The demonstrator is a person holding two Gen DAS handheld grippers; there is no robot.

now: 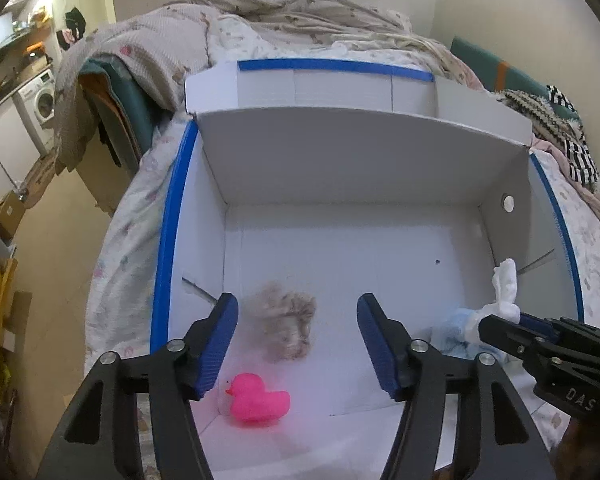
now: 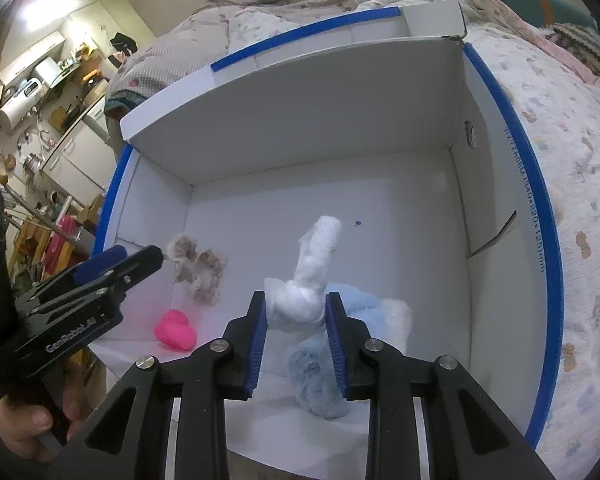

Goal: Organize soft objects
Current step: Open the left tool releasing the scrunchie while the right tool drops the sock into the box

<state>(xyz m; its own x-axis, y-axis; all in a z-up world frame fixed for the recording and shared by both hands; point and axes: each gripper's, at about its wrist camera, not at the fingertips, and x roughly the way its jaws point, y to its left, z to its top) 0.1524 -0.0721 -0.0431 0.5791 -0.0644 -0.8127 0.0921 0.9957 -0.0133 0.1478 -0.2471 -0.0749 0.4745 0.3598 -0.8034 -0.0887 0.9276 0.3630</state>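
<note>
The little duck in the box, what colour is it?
The duck is bright pink all over, seen best in the left wrist view.

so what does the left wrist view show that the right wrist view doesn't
Only the left wrist view: the left tool from behind, jaws open over the beige scrunchie, and a washing machine. Only the right wrist view: the right tool gripping a knotted white cloth above a blue plush, and a hand. Both: the white box, pink duck, scrunchie and bed.

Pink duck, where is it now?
The pink duck sits on the white box floor, near-left corner, just in front of the beige scrunchie.
</note>
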